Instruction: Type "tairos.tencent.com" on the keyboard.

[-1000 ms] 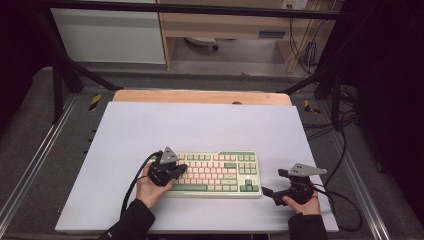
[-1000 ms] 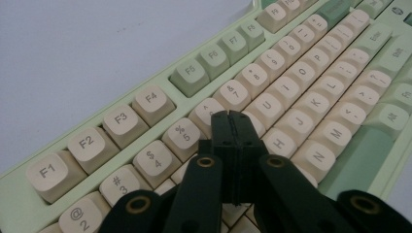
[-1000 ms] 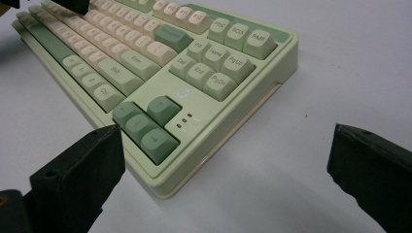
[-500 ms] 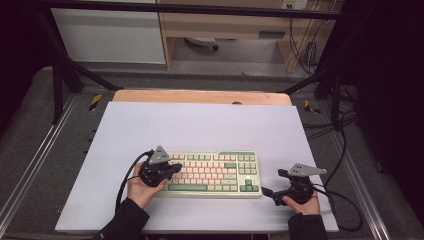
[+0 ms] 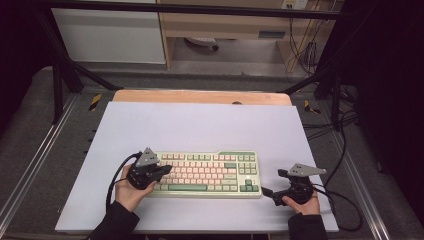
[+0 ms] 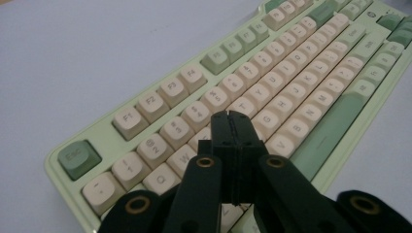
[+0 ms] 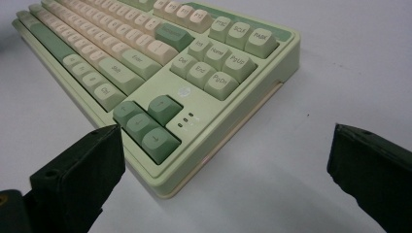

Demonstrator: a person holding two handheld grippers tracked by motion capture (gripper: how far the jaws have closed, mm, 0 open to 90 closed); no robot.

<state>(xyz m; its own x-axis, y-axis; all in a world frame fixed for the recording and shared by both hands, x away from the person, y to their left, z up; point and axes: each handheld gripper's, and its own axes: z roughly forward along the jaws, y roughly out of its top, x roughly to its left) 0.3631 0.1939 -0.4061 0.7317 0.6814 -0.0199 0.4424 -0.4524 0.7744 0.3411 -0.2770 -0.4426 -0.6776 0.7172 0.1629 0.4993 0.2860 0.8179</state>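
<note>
- here, green-and-cream keyboard [image 5: 207, 173] lying flat on the pale bench [image 5: 200, 125], near its front edge.
- left tool [image 6: 232, 121] pressed together above the keyboard's left-hand keys.
- right tool [image 7: 223, 160] spread wide, just beside the keyboard's right end.

A smooth, slightly glossy plastic is seen on the keyboard [image 7: 160, 92]. The counter [image 5: 200, 125] is covered by a matt pale sheet; a wooden edge [image 5: 200, 96] is shown behind.

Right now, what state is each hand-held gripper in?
Left hand-held gripper: closed, holding nothing, jaws pressed together over the keyboard's left letter keys.
Right hand-held gripper: open, holding nothing, just off the keyboard's right end.
</note>
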